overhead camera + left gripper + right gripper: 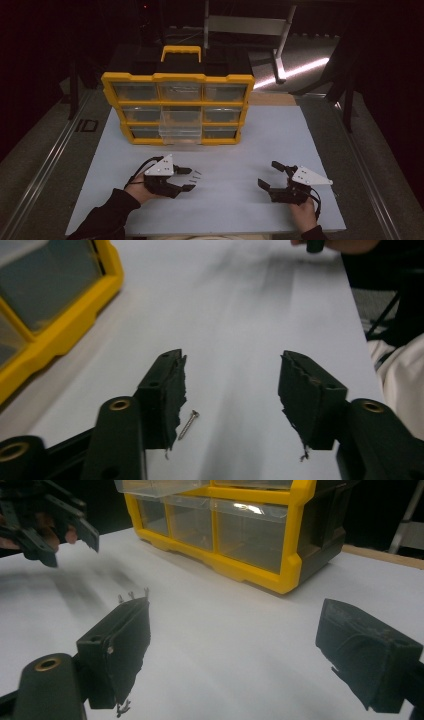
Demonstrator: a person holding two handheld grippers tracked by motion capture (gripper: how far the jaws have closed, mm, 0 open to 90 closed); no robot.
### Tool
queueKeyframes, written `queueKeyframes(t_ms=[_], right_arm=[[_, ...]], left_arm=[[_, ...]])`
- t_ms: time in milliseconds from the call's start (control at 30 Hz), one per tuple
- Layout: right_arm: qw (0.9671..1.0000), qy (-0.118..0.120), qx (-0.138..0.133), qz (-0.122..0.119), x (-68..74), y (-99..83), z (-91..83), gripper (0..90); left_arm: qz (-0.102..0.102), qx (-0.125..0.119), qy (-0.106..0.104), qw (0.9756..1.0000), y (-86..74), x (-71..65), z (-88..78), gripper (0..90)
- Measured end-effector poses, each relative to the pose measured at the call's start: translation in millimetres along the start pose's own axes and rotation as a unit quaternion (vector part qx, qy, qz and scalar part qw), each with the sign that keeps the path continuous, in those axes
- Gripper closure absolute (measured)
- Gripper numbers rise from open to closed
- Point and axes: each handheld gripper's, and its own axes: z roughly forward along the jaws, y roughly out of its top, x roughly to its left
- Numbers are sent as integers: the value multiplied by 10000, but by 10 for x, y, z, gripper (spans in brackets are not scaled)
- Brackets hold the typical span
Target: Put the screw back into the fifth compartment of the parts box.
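Note:
A yellow and black organizer (178,102) with clear drawers stands at the back of the white board (235,150). Its middle drawer (180,131) is pulled out toward me. My left gripper (186,179) is open at the front left, just left of a few small screws (195,175). One screw (188,424) lies on the board between its jaws, close to the left jaw. My right gripper (267,174) is open at the front right with nothing between its jaws. The organizer (235,525) and the other gripper (70,522) appear in the right gripper view.
The board's front edge runs just behind both hands. A metal frame (250,27) and a bright strip (295,70) lie behind the organizer. A dark grey surface (45,145) surrounds the board on both sides.

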Motion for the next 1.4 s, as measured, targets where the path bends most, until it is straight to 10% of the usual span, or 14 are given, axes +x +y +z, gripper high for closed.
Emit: queueKeyframes(t_ms=[533,1400], right_arm=[[10000,40,24,20,-1,-3,3,142],[9999,52,78,55,-4,-10,14,142]], left_arm=[[6,413,9,9991,-147,173,293,707],[-58,850,-133,9963,-235,275,440,854]])
